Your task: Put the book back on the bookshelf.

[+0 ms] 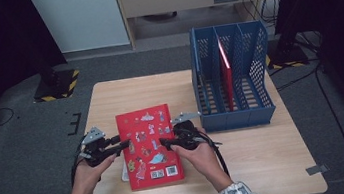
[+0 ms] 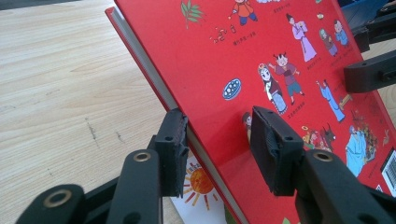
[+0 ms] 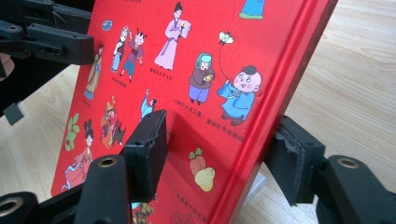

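Note:
A red picture book with cartoon figures on its cover lies at the front middle of the wooden table. My left gripper holds its left edge. In the left gripper view the jaws have one pad under the page edge and the other on the cover. My right gripper is at the book's right edge. In the right gripper view its jaws straddle the spine side of the book, one pad beside the spine and the other just off the cover.
A blue file rack stands on the table's back right with a thin red book upright in a middle slot. A white booklet with a sun drawing lies under the red book. Bare table lies to the right.

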